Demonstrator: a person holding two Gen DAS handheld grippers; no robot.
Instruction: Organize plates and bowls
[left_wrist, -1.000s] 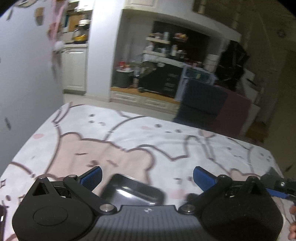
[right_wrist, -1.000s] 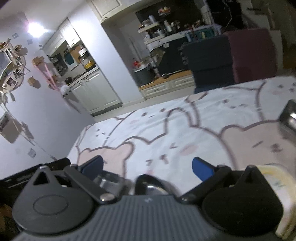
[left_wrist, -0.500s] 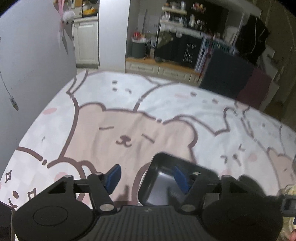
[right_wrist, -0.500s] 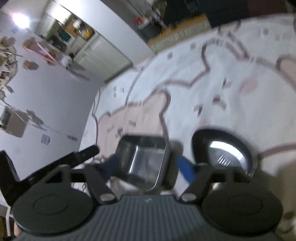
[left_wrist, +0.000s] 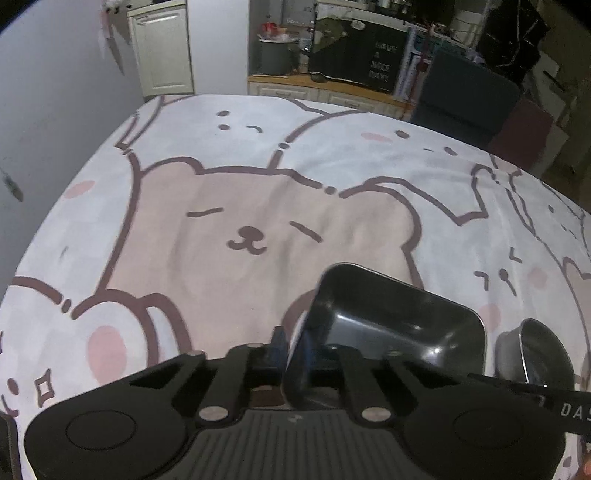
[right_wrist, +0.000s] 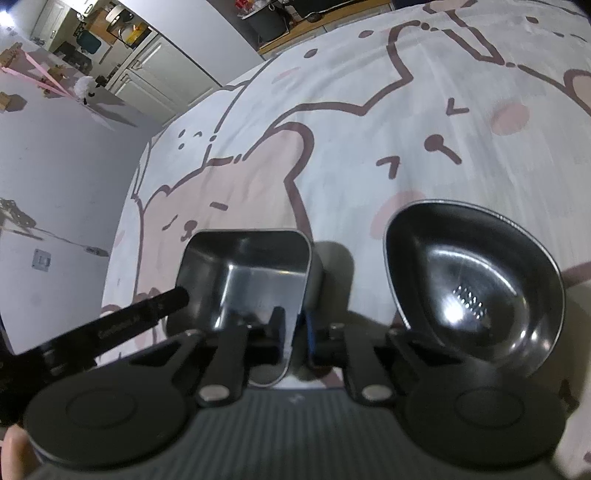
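Bear-print cloth (left_wrist: 258, 177) covers your table, with kitchen cabinets far behind. Square tray (right_wrist: 251, 269): steel, near centre, tilted. Left gripper (left_wrist: 293, 350) has closed on its left wall; right gripper (right_wrist: 295, 328) is closing on its right wall, pads against the metal. A two-sided hold likely keeps it level for lifting. Round bowl (right_wrist: 476, 280): just right of the tray, free, probably the stacking partner.

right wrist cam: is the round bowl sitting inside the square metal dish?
No. The round bowl sits on the tablecloth, right of the square dish, apart from it.
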